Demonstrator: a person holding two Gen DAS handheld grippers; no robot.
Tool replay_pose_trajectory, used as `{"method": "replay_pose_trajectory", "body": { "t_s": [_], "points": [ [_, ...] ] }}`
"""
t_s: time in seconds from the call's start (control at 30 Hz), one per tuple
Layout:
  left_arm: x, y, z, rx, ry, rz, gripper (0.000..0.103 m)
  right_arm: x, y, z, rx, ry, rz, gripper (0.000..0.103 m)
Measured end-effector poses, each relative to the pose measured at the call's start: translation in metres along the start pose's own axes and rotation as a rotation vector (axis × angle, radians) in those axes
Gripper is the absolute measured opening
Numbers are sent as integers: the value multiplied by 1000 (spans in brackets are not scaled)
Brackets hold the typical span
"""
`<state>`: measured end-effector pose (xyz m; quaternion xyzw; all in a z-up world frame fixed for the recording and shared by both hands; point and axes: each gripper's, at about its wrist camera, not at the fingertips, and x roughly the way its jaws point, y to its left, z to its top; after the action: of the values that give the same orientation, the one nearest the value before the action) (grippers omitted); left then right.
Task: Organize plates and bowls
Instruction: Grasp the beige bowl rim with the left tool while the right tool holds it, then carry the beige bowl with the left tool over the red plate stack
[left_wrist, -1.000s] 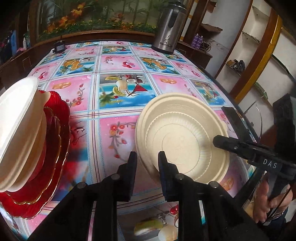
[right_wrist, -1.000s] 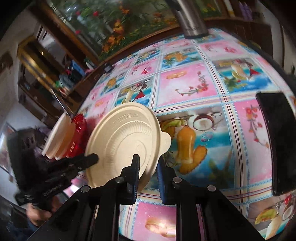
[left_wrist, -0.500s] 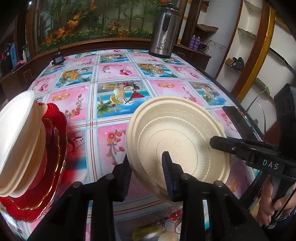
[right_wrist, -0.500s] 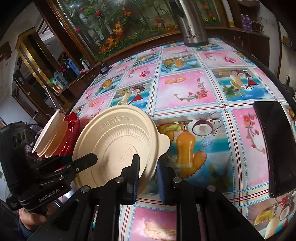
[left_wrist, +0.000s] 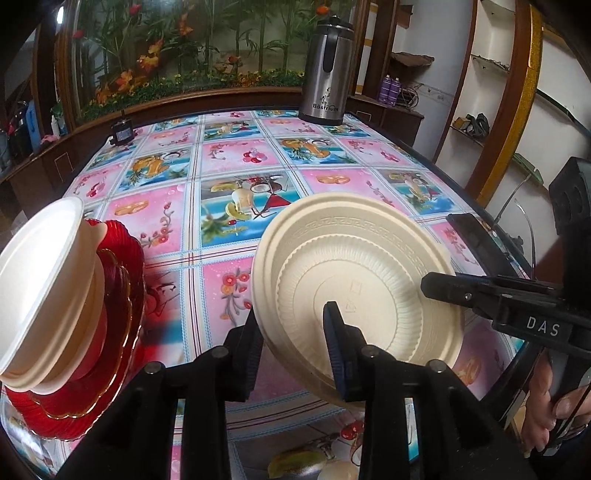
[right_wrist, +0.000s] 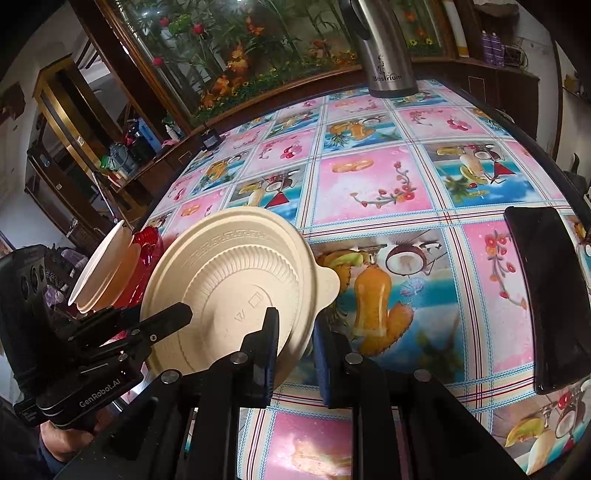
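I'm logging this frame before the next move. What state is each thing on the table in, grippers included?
Round cream disposable plate: tilted, lifted off the table, rim between both grippers' fingers.
Left hand-held gripper: jaws just opened wider, straddling the plate's rim.
Right hand-held gripper: shut on the plate's rim.
Cream bowls: stacked on the red scalloped glass plates.
Steel thermos jug: upright, lid closed.
Black phone: lying flat, screen dark.
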<state>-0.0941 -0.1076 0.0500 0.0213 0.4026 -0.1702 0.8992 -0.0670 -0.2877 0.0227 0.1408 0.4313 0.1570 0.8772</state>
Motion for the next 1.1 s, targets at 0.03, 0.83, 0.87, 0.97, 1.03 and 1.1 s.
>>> {"method": "replay_pose_trajectory", "body": {
  "t_s": [0.03, 0.83, 0.87, 0.97, 1.03, 1.1],
  "points": [
    [-1, 0, 0, 3, -5, 4, 31, 0, 1, 0, -1, 0, 0, 20],
    [-14, 1, 0, 19, -45, 22, 31, 0, 10, 2, -21, -8, -17, 19],
    [-16, 2, 1, 18, -47, 23, 31, 0, 11, 3, -23, -10, -18, 19],
    [-22, 6, 4, 17, -60, 23, 31, -1, 14, 6, -30, -13, -18, 19],
    [-30, 10, 7, 9, -79, 23, 31, -4, 19, 12, -40, -13, -11, 19],
    [-39, 15, 11, -1, -104, 31, 31, -8, 28, 21, -58, -20, 5, 19]
  ]
}}
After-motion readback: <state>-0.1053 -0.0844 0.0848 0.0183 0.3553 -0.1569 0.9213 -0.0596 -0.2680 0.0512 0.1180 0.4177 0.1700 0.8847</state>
